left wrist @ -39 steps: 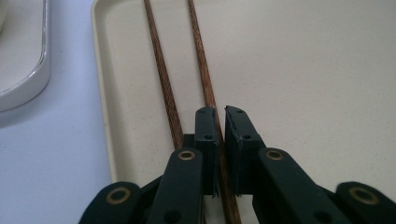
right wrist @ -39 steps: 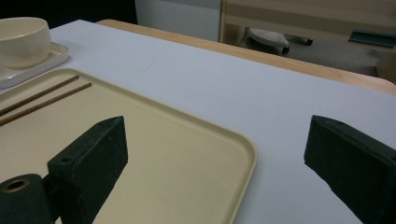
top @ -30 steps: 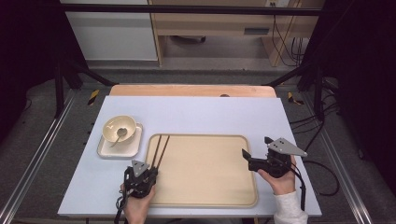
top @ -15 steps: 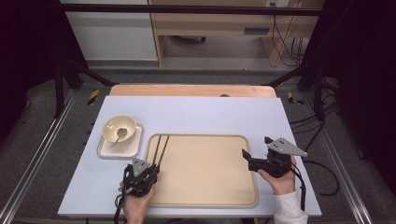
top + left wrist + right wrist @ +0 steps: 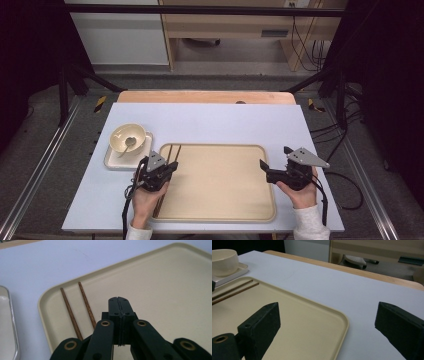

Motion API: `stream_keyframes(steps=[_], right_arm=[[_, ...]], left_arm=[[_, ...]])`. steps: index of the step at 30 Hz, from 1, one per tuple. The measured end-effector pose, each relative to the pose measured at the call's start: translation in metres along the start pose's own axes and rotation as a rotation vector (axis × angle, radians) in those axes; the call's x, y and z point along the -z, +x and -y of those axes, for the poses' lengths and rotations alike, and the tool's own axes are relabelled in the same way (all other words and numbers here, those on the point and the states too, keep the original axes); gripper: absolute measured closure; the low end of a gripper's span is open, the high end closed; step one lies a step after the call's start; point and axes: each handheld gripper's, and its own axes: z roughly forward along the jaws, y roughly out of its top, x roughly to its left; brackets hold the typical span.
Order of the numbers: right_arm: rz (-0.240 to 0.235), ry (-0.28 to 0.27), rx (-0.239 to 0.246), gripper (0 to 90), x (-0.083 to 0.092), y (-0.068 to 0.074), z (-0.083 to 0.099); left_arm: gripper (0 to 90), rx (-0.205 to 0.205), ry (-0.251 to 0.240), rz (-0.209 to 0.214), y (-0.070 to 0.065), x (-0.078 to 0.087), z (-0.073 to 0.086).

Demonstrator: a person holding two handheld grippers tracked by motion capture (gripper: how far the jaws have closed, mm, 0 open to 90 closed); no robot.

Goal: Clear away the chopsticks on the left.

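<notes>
Resting on the pale surface [image 5: 210, 120], the beige tray [image 5: 225, 215] lay beneath both sets of jaws, the right gripper [image 5: 264, 167] holding its jaws wide apart over the tray's edge, the left gripper [image 5: 169, 169] having just closed its jaws together, empty, just right of the two chopsticks [image 5: 75, 312].

chopsticks [image 5: 77, 307]: two thin dark-brown wooden sticks
state: loose, nothing gripping them
pose: flat, side by side, near parallel, small gap between
place: inside beige tray [image 5: 240, 210], along its left edge, near ends hidden
</notes>
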Motion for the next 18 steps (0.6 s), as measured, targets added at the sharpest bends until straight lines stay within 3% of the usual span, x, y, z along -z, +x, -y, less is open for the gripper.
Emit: stream_keyframes(steps=[5,8,12,18], right_arm=[[0.001,0.002,0.000,6.6,-0.001,0.001,0.000],[0.001,0.005,0.005,6.6,-0.001,0.001,0.000],[0.001,0.004,0.001,6.6,-0.001,0.000,0.000],[0.001,0.002,0.000,6.6,-0.001,0.000,0.000]], left_arm=[[90.0,-0.040,0.047,0.041,0.011,-0.019,0.001],[90.0,-0.057,0.094,0.004,0.012,-0.028,0.005],[90.0,-0.057,0.131,-0.002,0.014,-0.030,0.006],[90.0,-0.055,0.143,-0.025,0.016,-0.031,0.007]])
